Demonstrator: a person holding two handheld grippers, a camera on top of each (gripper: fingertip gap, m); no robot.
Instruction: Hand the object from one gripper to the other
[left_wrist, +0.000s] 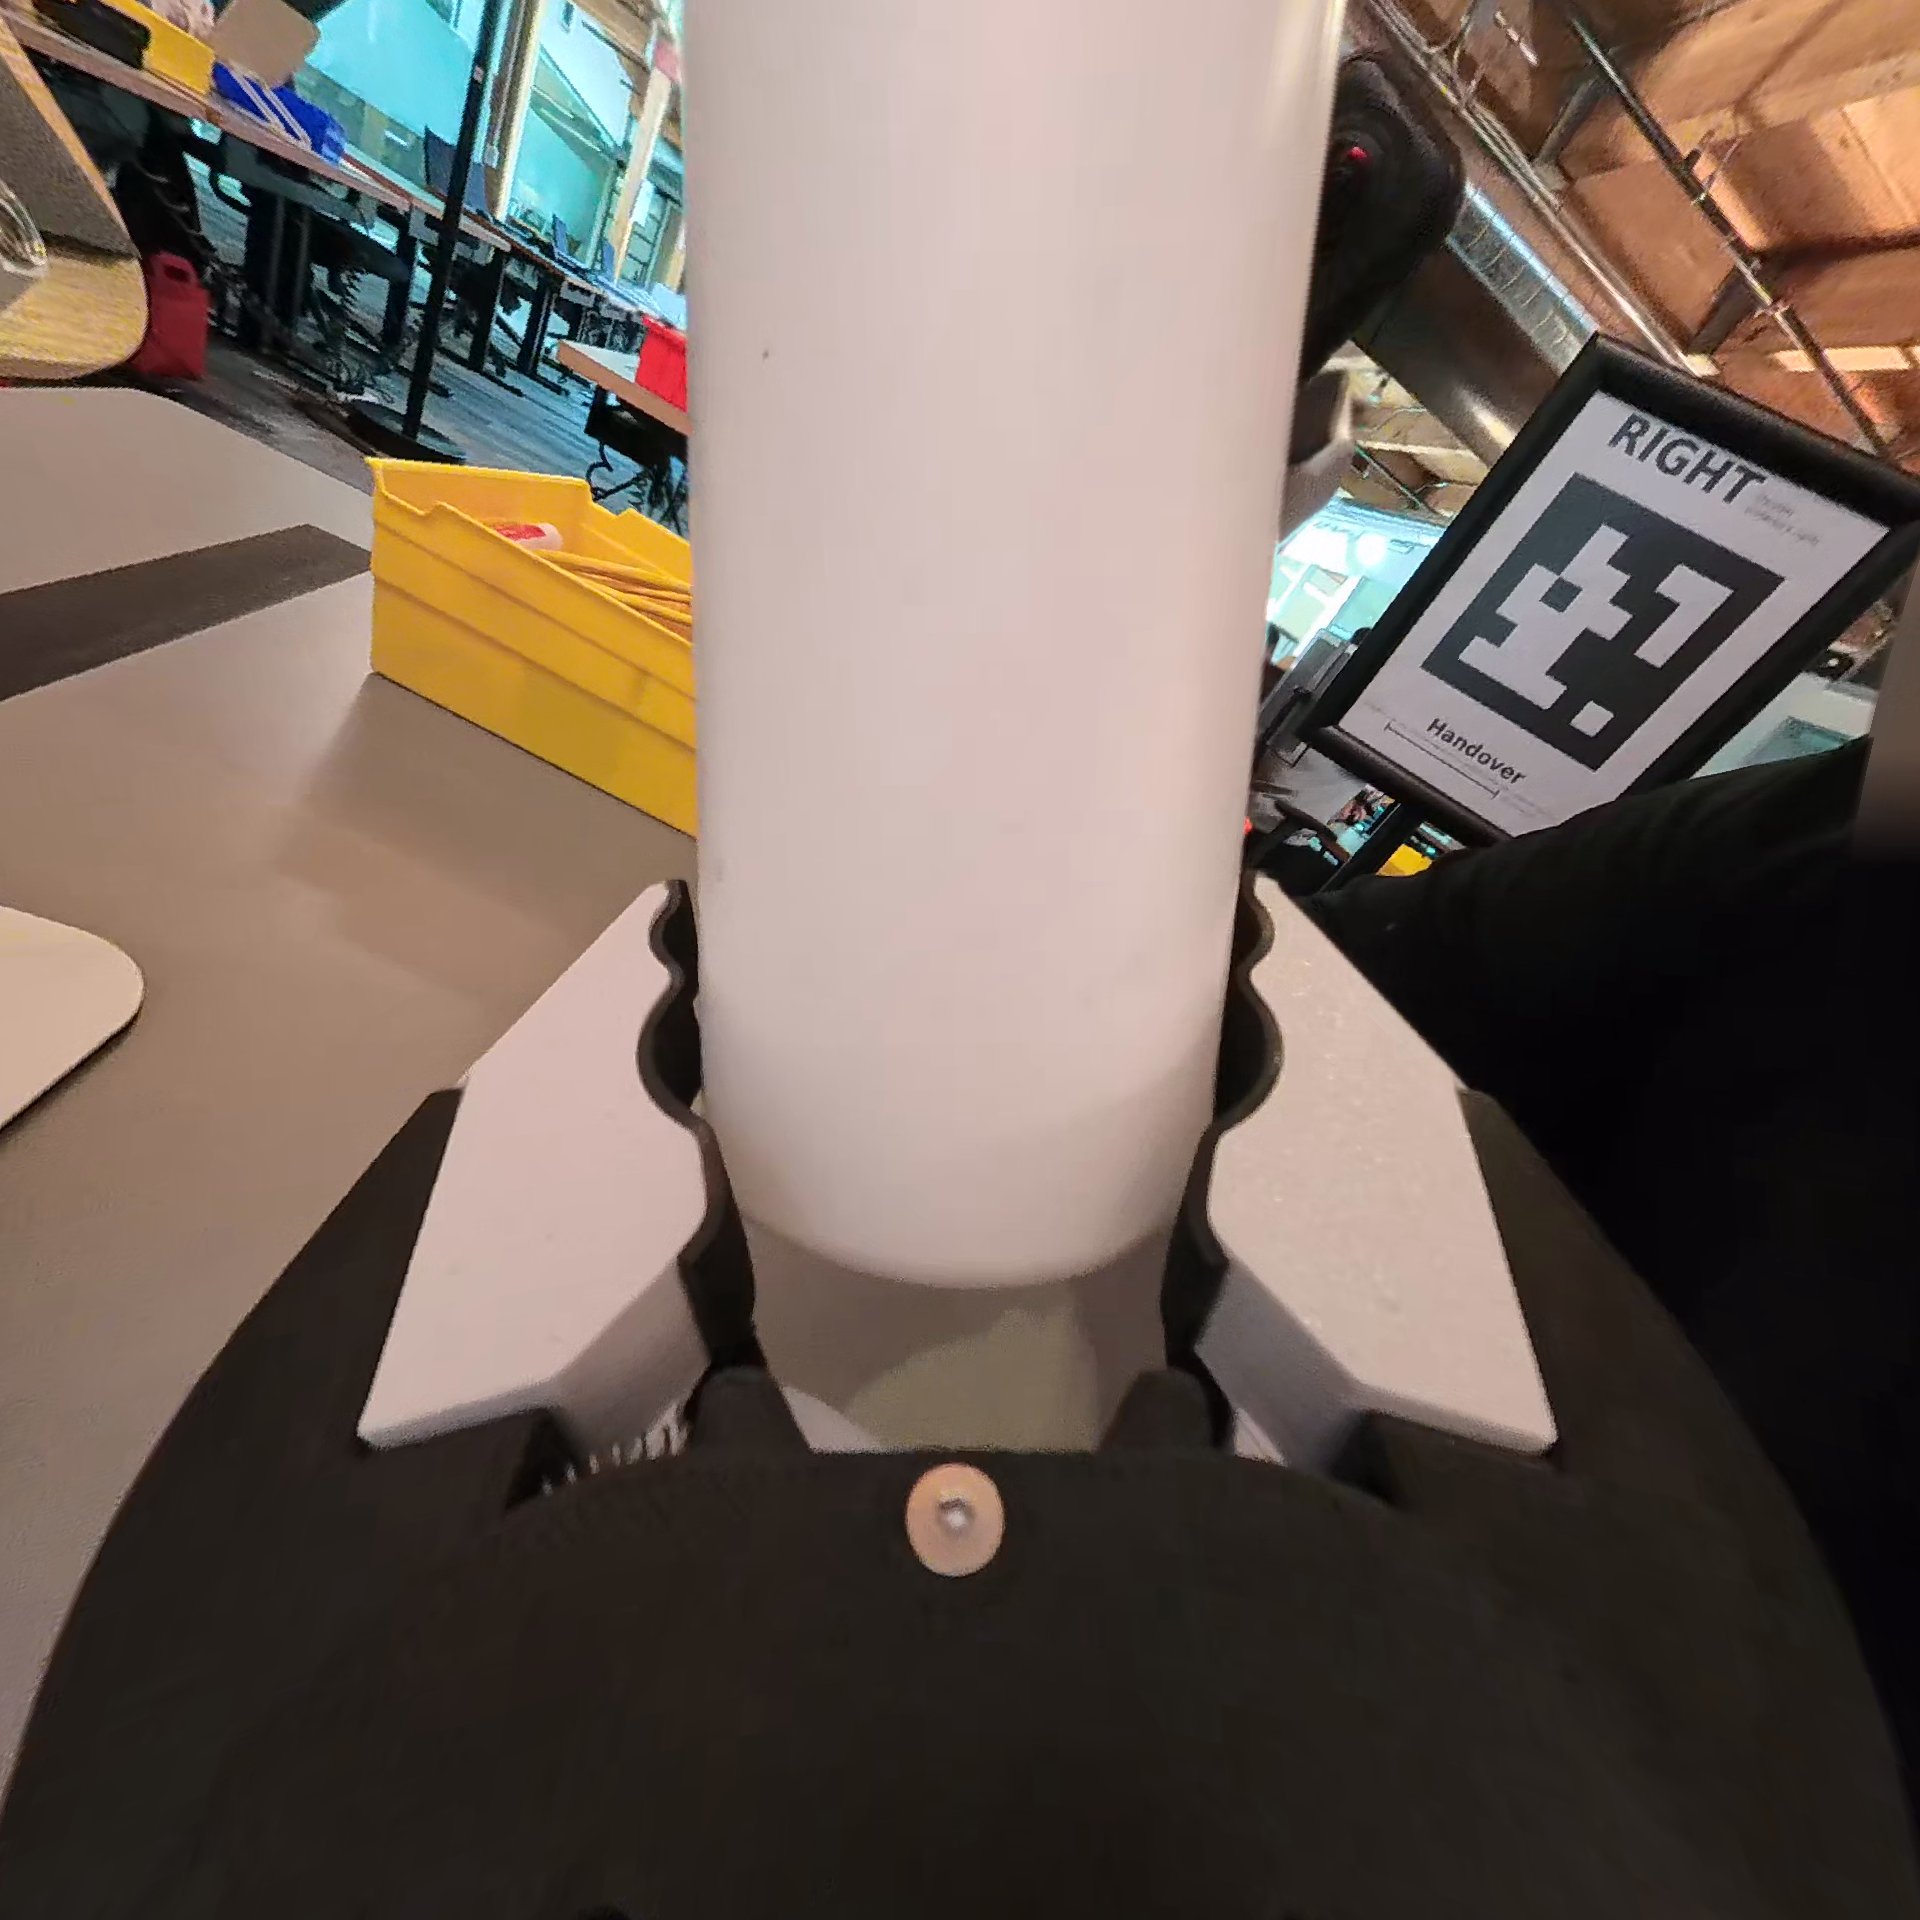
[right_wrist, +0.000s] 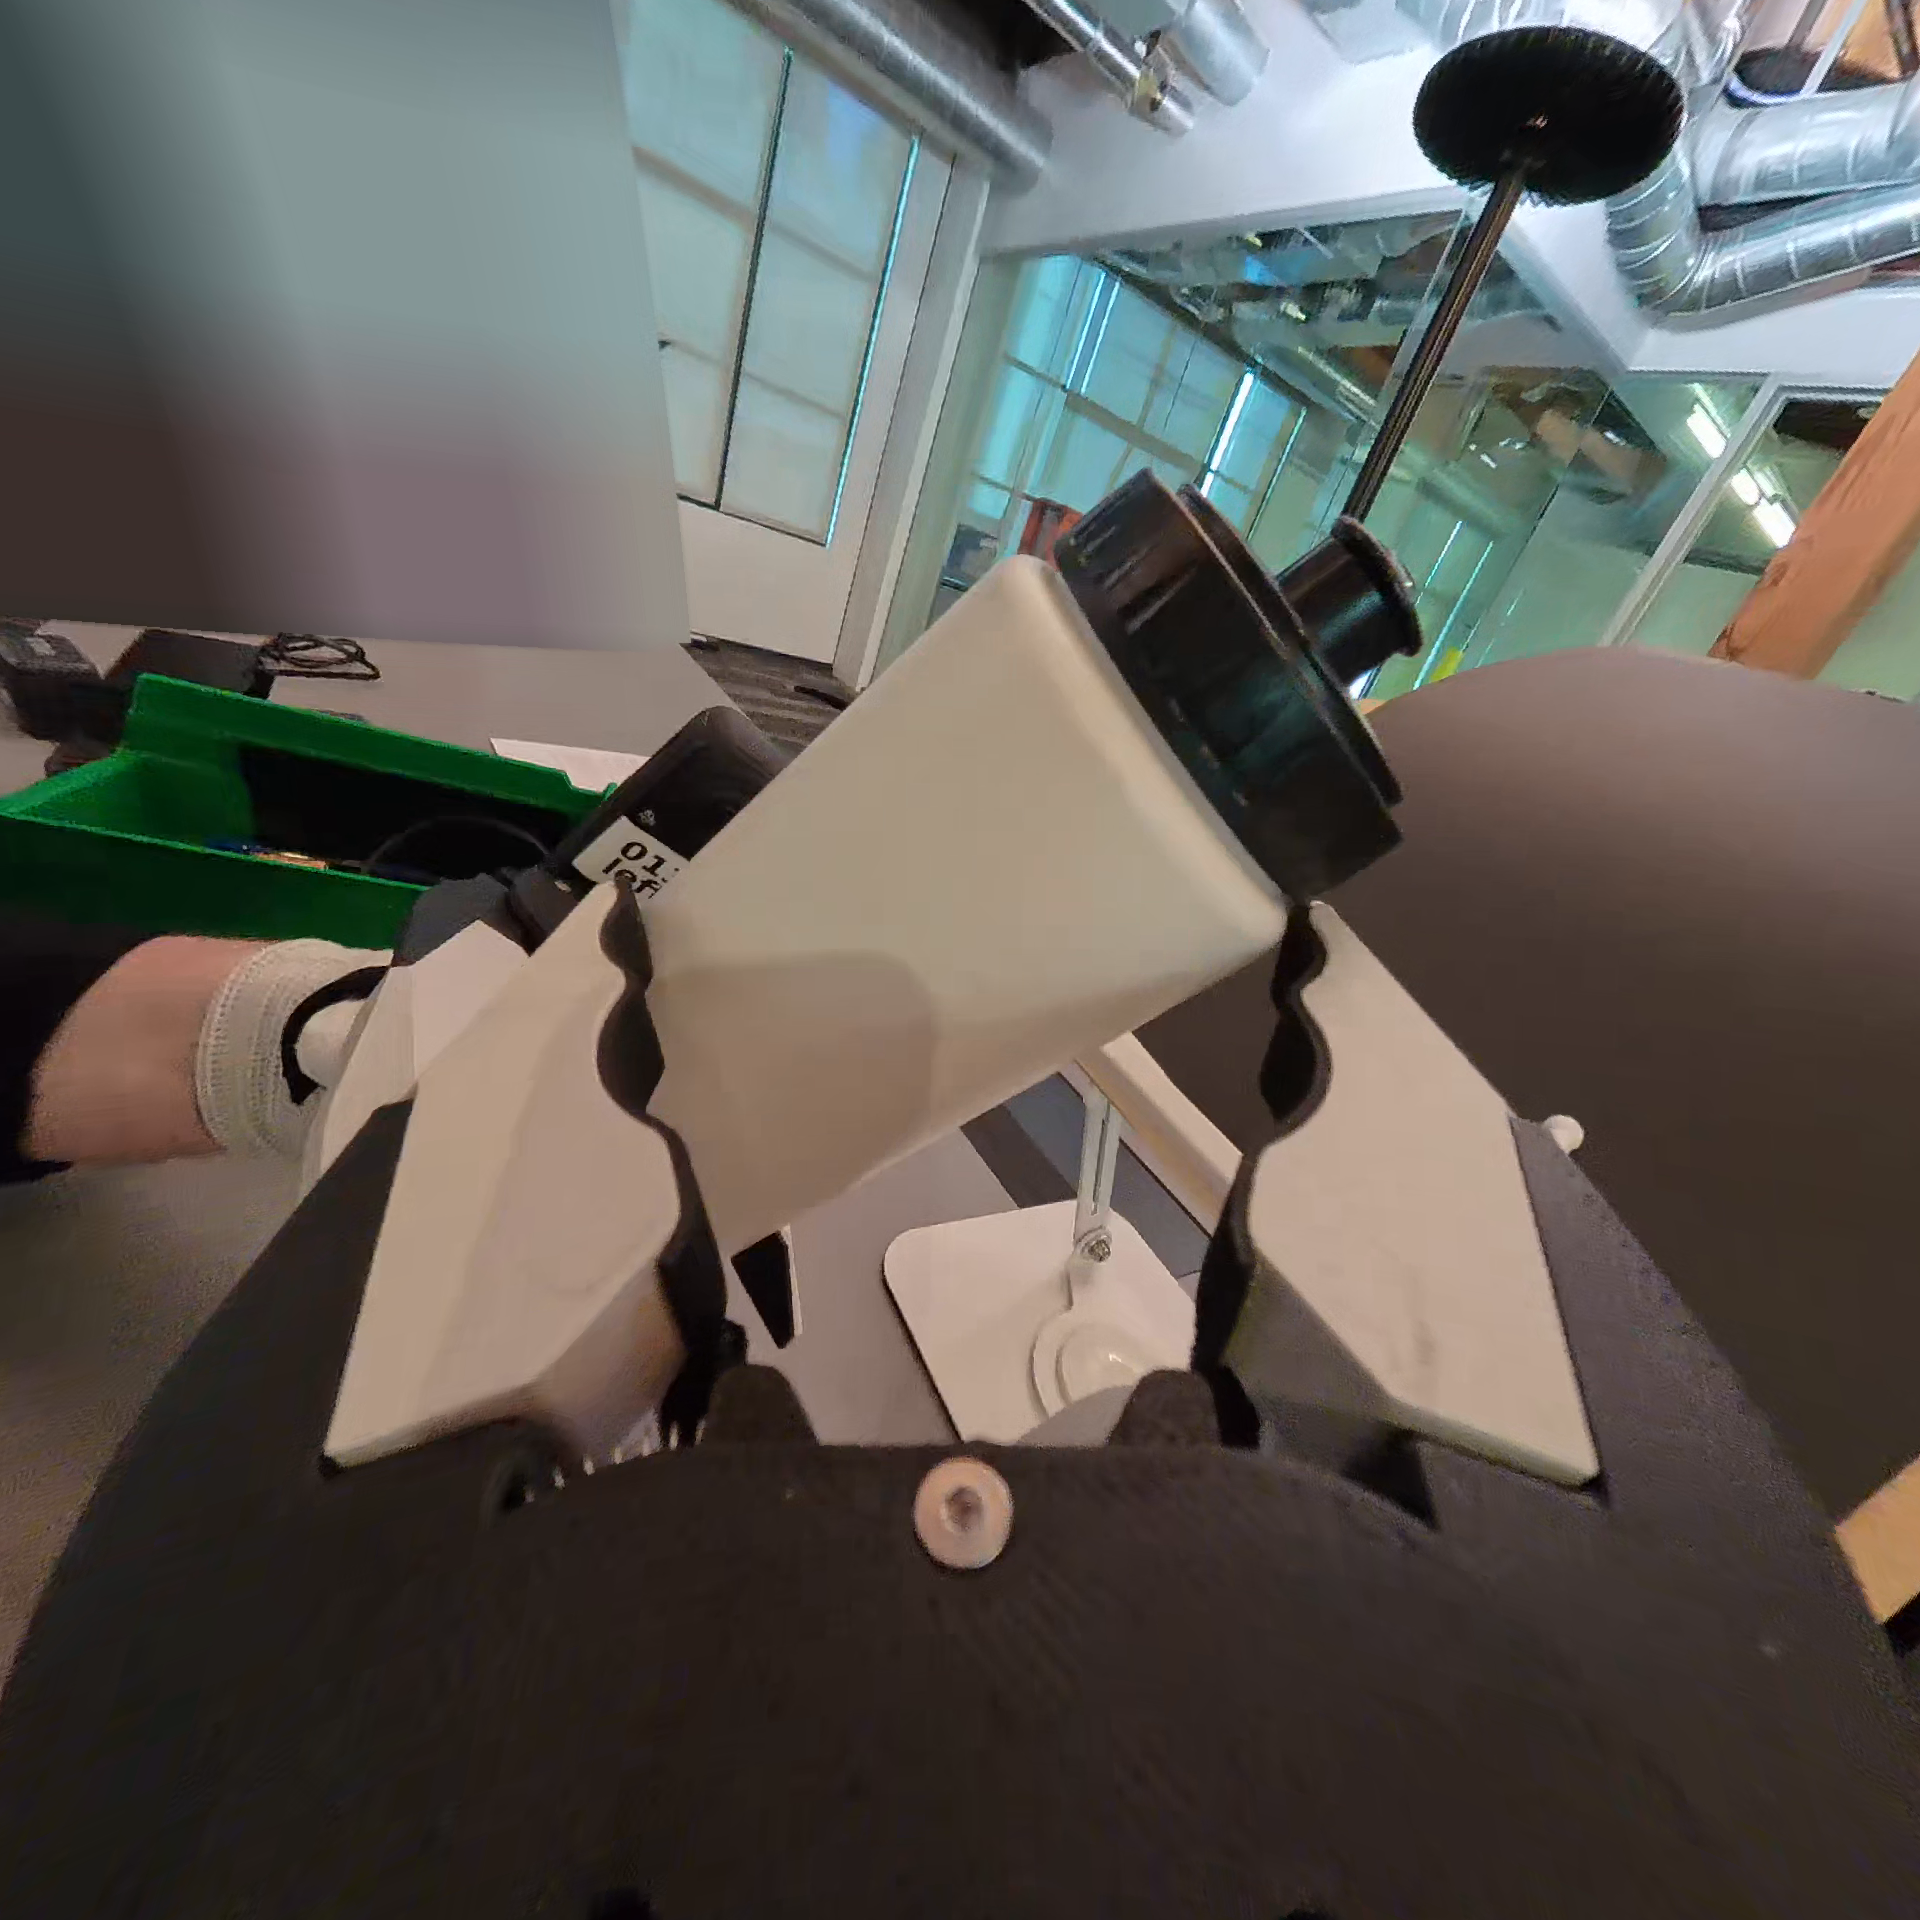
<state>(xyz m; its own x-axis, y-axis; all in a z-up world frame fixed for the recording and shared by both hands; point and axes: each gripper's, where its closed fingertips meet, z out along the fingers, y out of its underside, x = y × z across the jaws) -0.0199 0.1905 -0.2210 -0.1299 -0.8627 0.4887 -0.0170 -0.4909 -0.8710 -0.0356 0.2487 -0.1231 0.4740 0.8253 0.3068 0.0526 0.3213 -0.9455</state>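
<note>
One tall white plastic bottle (left_wrist: 987, 623) with a black screw cap (right_wrist: 1236, 696) – held between two grippers above the grey desk (left_wrist: 260, 831).

The left gripper (left_wrist: 961, 1039) has its jaws clamped on the bottle's lower end, touching both sides. The right gripper (right_wrist: 956, 997) has its jaws spread around the bottle's upper body; its left finger touches the wall, the other stands just clear near the cap. One yellow plastic bin (left_wrist: 520, 623) sits at 10 o'clock in the left wrist view, one green bin (right_wrist: 156, 821) at 9 o'clock in the right – both well apart from the bottle. One gloved hand (right_wrist: 208, 1049) grips the left gripper's handle.
</note>
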